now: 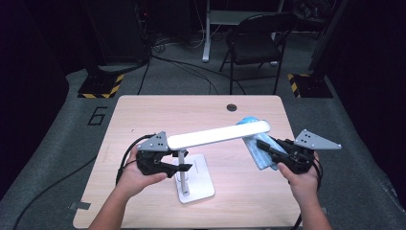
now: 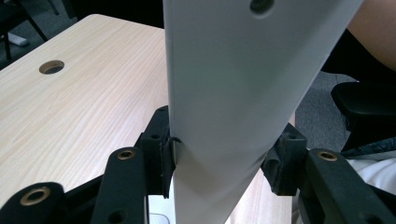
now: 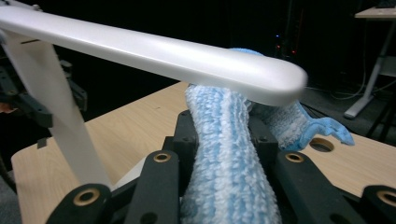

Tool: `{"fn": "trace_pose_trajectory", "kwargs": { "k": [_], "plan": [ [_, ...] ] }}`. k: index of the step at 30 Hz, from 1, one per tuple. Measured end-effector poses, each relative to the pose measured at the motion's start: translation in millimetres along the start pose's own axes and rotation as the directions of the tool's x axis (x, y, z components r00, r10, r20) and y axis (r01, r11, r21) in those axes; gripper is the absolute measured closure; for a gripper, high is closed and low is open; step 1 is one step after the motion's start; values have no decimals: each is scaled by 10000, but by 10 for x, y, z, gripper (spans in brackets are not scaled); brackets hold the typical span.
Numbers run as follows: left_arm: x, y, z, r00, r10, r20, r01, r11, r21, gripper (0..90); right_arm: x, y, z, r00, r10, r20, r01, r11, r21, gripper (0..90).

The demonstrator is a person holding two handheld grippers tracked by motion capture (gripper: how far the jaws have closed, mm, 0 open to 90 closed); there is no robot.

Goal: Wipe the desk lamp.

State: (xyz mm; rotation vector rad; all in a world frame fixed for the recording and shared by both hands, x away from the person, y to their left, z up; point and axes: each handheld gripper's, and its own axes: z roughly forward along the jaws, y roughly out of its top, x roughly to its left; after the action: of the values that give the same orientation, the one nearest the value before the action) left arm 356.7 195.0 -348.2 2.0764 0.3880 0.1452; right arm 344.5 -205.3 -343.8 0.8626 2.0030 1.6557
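Note:
A white desk lamp stands on its flat base (image 1: 198, 184) near the table's front middle, its lit bar (image 1: 218, 134) reaching right. My left gripper (image 1: 181, 167) is shut on the lamp's flat upright arm (image 2: 224, 93), with a black pad (image 2: 166, 156) pressing each side. My right gripper (image 1: 263, 146) is shut on a blue fluffy cloth (image 3: 224, 154), which rises between the jaws and touches the underside of the bar's rounded end (image 3: 261, 77). The rest of the blue cloth (image 1: 258, 153) hangs below the bar's right tip.
The light wooden table (image 1: 143, 115) has a round cable hole (image 1: 231, 107) at the back middle. A black folding chair (image 1: 258, 38) and desk legs stand behind it on the grey floor. Cables trail at the left.

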Motion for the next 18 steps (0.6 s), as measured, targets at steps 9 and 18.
{"fn": "trace_pose_trajectory", "kwargs": {
  "k": [9,18],
  "plan": [
    [1,-1,-1,10000,3,14,-3,10000,25,518,430,121,229,9911,-659,-1158,670,9977,55,704],
    [3,-4,4,10000,-16,65,16,10000,-9,518,813,232,432,9609,-1150,-2519,1153,9932,-135,704]
  ]
}}
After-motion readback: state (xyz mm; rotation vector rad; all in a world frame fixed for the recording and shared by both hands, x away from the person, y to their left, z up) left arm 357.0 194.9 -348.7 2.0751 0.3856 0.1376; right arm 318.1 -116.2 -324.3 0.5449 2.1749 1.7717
